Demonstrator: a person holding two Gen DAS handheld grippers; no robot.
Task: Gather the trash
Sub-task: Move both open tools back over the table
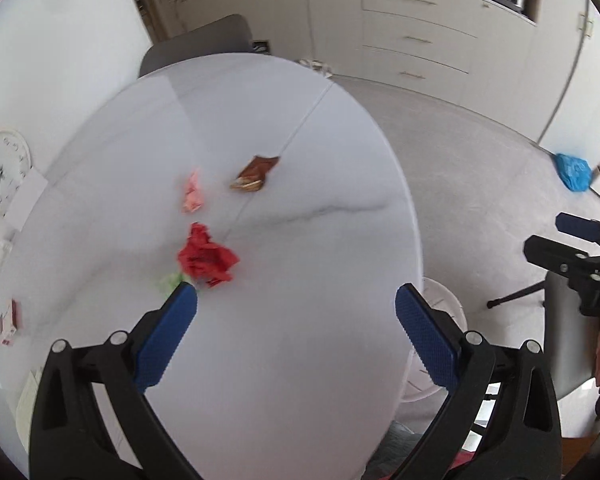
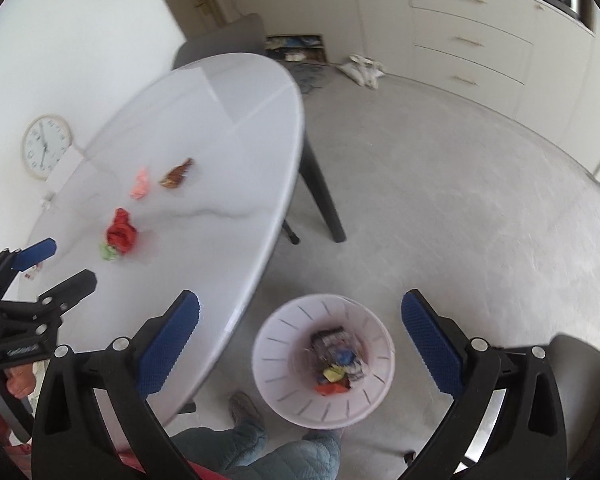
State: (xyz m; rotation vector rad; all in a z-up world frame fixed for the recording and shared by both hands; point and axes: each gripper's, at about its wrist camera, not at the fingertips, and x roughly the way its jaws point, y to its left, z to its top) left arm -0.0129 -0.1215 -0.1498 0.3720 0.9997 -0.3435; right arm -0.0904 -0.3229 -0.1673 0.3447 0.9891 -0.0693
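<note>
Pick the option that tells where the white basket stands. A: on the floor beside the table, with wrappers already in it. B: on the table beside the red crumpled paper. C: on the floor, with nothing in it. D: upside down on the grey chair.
A: in the right wrist view the white basket stands on the carpet next to the table, with coloured wrappers lying in its bottom.

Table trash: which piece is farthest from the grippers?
The brown wrapper; it lies beyond the pink wad, the red wad and the green scrap.
</note>
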